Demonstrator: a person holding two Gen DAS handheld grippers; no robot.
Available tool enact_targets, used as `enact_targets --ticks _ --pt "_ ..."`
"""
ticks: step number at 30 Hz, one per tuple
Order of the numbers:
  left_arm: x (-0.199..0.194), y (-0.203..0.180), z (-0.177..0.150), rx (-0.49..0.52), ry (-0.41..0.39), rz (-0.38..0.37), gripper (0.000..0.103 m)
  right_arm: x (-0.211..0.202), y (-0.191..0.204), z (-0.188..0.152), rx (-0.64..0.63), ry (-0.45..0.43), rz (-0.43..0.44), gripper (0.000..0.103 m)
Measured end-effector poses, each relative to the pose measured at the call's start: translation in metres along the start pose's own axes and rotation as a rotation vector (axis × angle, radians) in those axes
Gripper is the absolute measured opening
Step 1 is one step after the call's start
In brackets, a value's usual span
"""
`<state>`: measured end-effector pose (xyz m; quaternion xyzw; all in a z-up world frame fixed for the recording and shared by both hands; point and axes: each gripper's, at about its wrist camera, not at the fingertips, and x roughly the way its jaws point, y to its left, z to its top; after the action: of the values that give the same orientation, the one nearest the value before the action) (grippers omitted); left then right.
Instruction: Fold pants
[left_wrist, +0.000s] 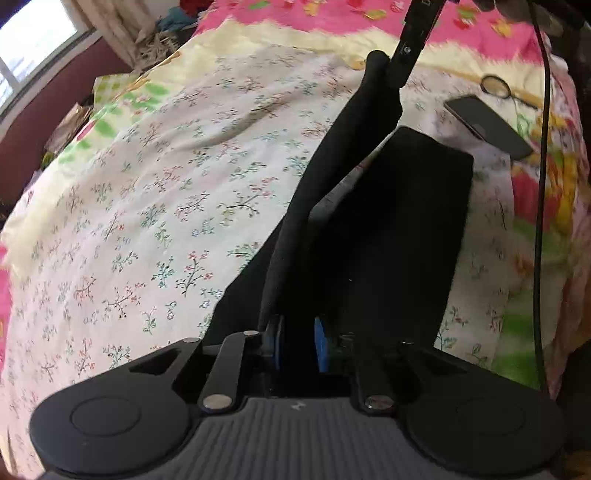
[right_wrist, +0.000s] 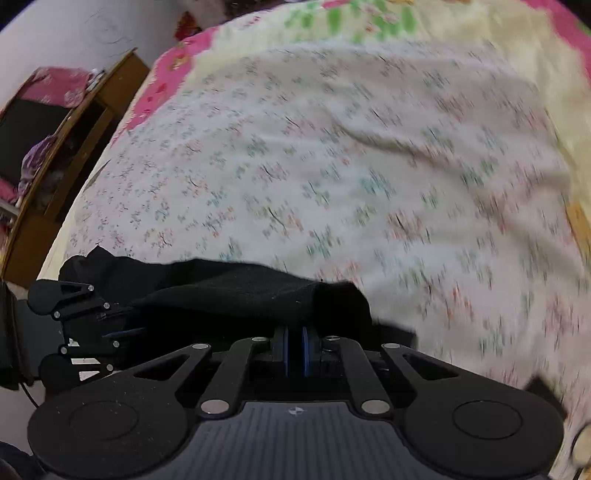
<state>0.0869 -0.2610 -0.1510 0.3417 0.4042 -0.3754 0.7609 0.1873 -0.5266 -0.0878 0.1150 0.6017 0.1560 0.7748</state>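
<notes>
Two grippers both have hold of the pants: the right gripper has its blue pads pressed almost together with a hem of black cloth pinched between them, and the left gripper stands a little wider, its blue pads either side of a rolled edge of the same cloth that runs up out of them. Whether the left pads truly press on that edge or only flank it I cannot tell for certain, though the cloth hangs taut from them, so a grip seems likely.

Outward from the fingers, the black pants are partly lifted. In the left wrist view one strip of them rises from the jaws toward the other gripper near the top, while a broad flat panel lies on the flowered sheet beneath. In the right wrist view the cloth drapes as a dark ridge across to the left gripper at the left edge.

Beyond the pants lie a phone and a pair of glasses on the bed, near but apart from the cloth.

By my reading the fold is mid-way: one layer looks already flat, an edge is being carried over, and laying it down, smoothing and any further fold are not yet done
</notes>
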Motion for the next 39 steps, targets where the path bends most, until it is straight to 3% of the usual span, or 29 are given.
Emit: enact_targets --ticks 7,12,14,19,24,32,35,39 --pt "-0.023 -0.019 -0.005 0.050 0.015 -0.066 0.031 -0.009 -0.021 -0.033 0.079 0.027 -0.020 0.000" --pt "-0.038 -0.024 -0.009 0.089 0.014 -0.015 0.044 -0.014 -0.030 -0.043 0.118 0.027 -0.020 0.000" --pt "-0.029 -0.029 -0.011 0.124 0.025 0.009 0.044 -0.016 -0.028 -0.042 0.111 0.022 -0.014 0.000" --pt "-0.020 -0.052 -0.014 0.134 0.020 -0.041 0.048 -0.016 -0.027 -0.041 0.088 0.028 -0.011 0.000" --pt "0.014 -0.072 -0.011 0.132 0.035 0.022 0.049 0.000 -0.028 -0.053 0.079 0.062 -0.027 0.000" --pt "0.045 -0.085 0.001 0.150 0.060 -0.016 0.049 0.018 -0.031 -0.074 -0.026 0.109 -0.097 0.000" --pt "0.048 -0.089 0.001 0.167 0.088 -0.033 0.049 0.020 -0.042 -0.081 -0.014 0.157 -0.084 0.000" --pt "0.047 -0.093 0.004 0.206 0.089 -0.042 0.049 0.009 -0.064 -0.070 0.116 0.064 -0.026 0.016"
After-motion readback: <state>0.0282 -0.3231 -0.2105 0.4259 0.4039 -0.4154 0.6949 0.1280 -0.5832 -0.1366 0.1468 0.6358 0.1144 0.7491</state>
